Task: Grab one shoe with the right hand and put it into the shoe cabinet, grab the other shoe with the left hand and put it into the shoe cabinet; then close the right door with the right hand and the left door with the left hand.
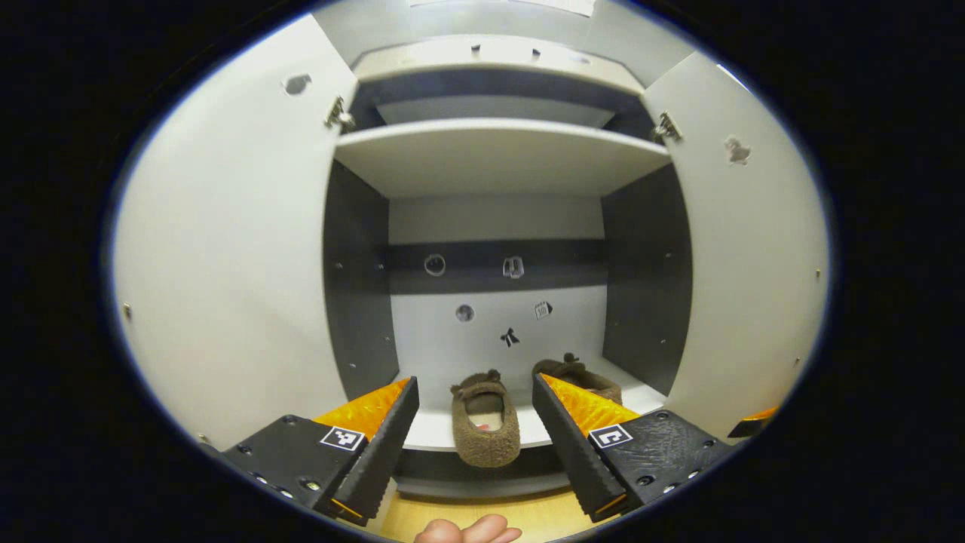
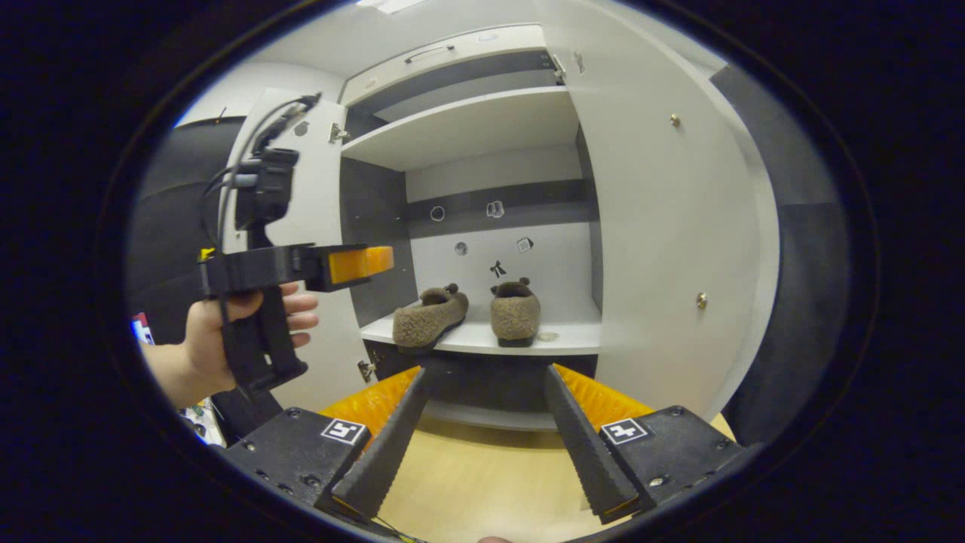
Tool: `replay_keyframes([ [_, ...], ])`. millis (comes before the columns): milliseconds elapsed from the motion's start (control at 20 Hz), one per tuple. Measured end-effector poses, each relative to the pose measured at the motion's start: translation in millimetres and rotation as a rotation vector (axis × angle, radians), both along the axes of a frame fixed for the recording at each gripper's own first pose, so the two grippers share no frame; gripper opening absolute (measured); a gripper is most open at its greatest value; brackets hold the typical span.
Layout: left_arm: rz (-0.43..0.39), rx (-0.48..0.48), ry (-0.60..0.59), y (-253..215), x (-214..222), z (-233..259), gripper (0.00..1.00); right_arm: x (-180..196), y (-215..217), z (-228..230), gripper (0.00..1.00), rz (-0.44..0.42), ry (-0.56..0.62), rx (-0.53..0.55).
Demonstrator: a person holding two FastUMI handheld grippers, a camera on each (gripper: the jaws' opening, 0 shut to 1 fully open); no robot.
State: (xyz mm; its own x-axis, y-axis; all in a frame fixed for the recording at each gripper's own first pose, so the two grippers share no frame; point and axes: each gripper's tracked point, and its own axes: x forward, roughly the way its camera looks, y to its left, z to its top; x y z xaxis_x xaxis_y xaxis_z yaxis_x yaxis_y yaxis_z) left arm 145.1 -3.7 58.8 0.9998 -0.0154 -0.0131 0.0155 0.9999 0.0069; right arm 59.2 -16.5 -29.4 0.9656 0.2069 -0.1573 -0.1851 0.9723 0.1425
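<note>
Both shoes (image 2: pixel 467 315) sit on the shoe cabinet (image 1: pixel 497 154) bottom shelf. The right gripper view shows the hand-held left tool (image 2: pixel 360 264); both tools gape wide, empty. In the left gripper view the right tool (image 1: pixel 750 424) is apparently cut off beside the cabinet's right door (image 1: pixel 754 264).

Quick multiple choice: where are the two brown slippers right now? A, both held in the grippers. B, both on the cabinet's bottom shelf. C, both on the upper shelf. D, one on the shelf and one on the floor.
B: both slippers sit side by side on the bottom shelf of the open cabinet, and both grippers are open and empty.
</note>
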Motion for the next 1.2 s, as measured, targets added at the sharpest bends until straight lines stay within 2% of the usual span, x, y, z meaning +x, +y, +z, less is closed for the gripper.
replay_keyframes([
  [100, 0.003, 0.023, -0.06, 2.5, -33.2, 16.6, 0.92, -9.9, -6.8, 8.3, 0.98, -0.028, -0.027, -0.024],
  [250, 0.006, 0.064, -0.067, 6.8, -80.6, 11.1, 0.92, -23.3, -16.9, 22.0, 0.98, -0.067, -0.06, -0.037],
  [350, -0.017, 0.054, -0.069, 9.8, -106.8, 9.0, 0.92, -35.1, -24.4, 29.9, 0.98, -0.089, -0.063, -0.044],
  [500, -0.082, 0.002, -0.063, 1.3, -120.2, 1.3, 0.92, -69.8, -43.6, 53.3, 0.99, -0.115, -0.081, -0.088],
  [700, -0.157, -0.006, -0.062, -12.0, -125.2, -6.2, 0.92, -106.6, -132.7, 92.7, 1.0, -0.25, -0.131, -0.205],
  [850, -0.155, -0.02, -0.058, -21.2, -123.6, -4.1, 0.92, -90.6, -212.3, 85.4, 1.0, -0.377, -0.077, -0.267],
  [900, -0.161, -0.027, -0.042, -29.6, -121.8, -5.5, 0.92, -80.4, -221.8, 86.2, 1.0, -0.382, -0.065, -0.231],
  [1050, -0.145, -0.028, -0.014, -40.6, -114.7, -3.8, 0.92, -54.3, -196.2, 104.0, 1.0, -0.247, -0.123, -0.031],
  [1100, -0.127, -0.022, 0.004, -40.9, -111.7, -4.9, 0.92, -52.9, -192.4, 105.6, 0.99, -0.213, -0.127, -0.018],
  [1200, -0.073, -0.041, 0.03, -36.7, -107.8, -6.8, 0.92, -43.4, -198.7, 88.8, 0.99, -0.207, -0.098, -0.076],
])
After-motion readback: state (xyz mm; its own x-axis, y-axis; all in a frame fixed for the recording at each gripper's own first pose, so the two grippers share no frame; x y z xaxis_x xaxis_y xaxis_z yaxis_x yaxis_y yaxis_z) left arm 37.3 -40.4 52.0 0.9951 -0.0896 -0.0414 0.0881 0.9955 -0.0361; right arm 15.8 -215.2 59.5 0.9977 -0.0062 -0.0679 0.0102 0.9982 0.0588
